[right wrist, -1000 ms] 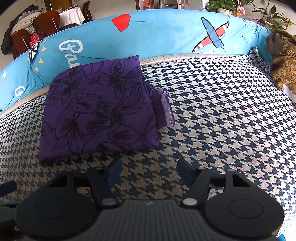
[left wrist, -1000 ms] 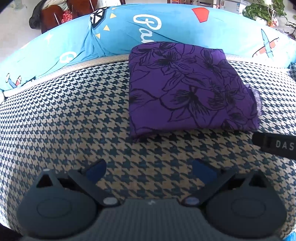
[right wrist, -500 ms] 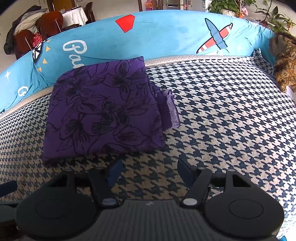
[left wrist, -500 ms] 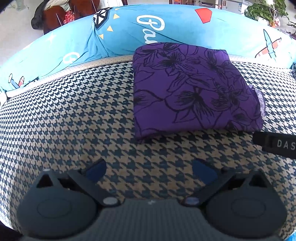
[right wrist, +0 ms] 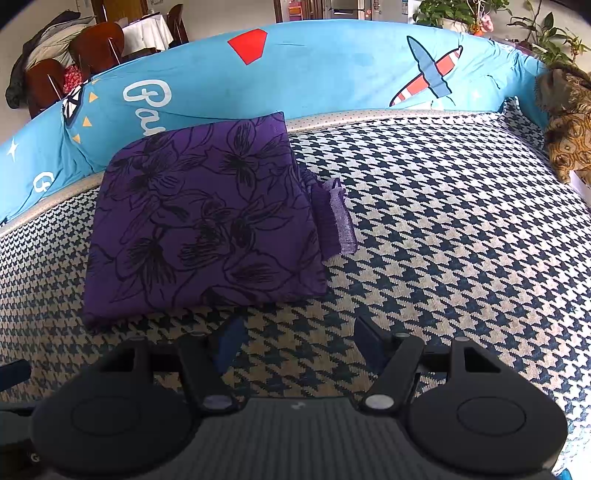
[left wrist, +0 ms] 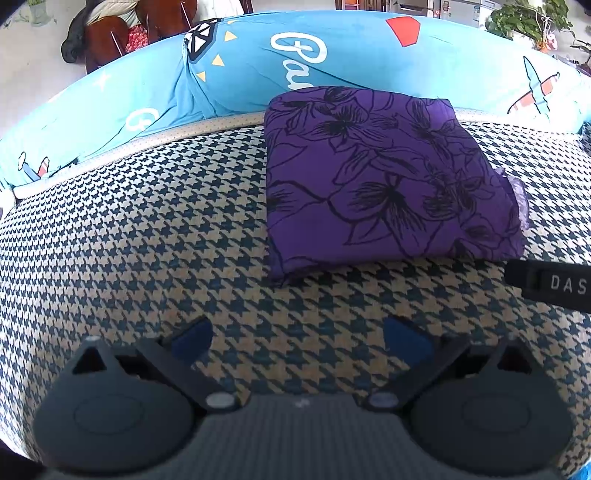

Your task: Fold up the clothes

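Observation:
A purple garment with black flower outlines [left wrist: 384, 177] [right wrist: 207, 229] lies folded into a flat rectangle on the houndstooth cushion [left wrist: 129, 229] [right wrist: 461, 236]. A paler purple band [right wrist: 338, 221] sticks out from its right side. My left gripper [left wrist: 299, 339] hovers in front of the garment's near edge, open, with only cushion between its blue pads. My right gripper [right wrist: 295, 336] sits just short of the garment's near right corner, also open and holding nothing. A black part of the right gripper [left wrist: 550, 284] shows at the right edge of the left wrist view.
A sky-blue printed cover [left wrist: 332, 62] [right wrist: 332, 70] runs along the back of the cushion. Brown patterned fabric [right wrist: 569, 122] lies at the far right. Chairs with coats [right wrist: 55, 74] and potted plants [right wrist: 461, 14] stand beyond.
Both views have shifted slightly, so the garment sits a little further right in each; the garment lies as before and both grippers stay open.

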A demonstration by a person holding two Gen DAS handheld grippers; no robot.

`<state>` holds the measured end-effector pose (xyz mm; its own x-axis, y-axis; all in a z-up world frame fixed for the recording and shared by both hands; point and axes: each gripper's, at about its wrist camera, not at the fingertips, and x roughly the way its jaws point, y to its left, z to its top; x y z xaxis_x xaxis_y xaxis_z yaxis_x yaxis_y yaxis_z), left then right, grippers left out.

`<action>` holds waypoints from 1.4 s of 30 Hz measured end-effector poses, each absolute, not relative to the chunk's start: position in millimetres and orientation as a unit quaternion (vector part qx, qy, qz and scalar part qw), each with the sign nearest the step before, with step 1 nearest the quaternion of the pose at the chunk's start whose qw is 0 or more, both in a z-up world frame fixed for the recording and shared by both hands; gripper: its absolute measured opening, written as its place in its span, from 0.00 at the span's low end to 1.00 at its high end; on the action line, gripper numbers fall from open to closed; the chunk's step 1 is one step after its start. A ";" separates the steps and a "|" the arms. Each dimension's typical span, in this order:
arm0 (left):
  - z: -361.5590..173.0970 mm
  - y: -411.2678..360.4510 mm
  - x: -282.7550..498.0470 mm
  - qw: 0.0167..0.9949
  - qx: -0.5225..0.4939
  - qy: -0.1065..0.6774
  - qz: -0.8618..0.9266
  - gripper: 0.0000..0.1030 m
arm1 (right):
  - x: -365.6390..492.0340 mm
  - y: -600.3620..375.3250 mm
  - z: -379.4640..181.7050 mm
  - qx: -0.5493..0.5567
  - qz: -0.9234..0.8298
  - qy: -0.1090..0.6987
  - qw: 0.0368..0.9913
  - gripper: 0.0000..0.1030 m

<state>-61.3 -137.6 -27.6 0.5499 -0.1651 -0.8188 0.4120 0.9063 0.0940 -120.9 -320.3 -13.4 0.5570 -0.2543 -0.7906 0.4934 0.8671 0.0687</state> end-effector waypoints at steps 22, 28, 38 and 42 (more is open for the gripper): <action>-24.8 -137.3 -65.7 0.873 0.145 0.435 -0.168 1.00 | -120.3 -317.1 -15.6 0.141 -0.208 0.423 0.871 0.65; -24.1 -137.1 -67.1 0.874 0.147 0.433 -0.166 1.00 | -119.3 -314.7 -17.3 0.142 -0.202 0.427 0.870 0.65; -22.5 -135.3 -71.8 0.874 0.148 0.432 -0.168 1.00 | -118.3 -313.0 -19.3 0.141 -0.202 0.429 0.869 0.65; -21.5 -134.8 -72.9 0.874 0.148 0.431 -0.167 1.00 | -117.8 -312.5 -19.4 0.140 -0.202 0.429 0.869 0.65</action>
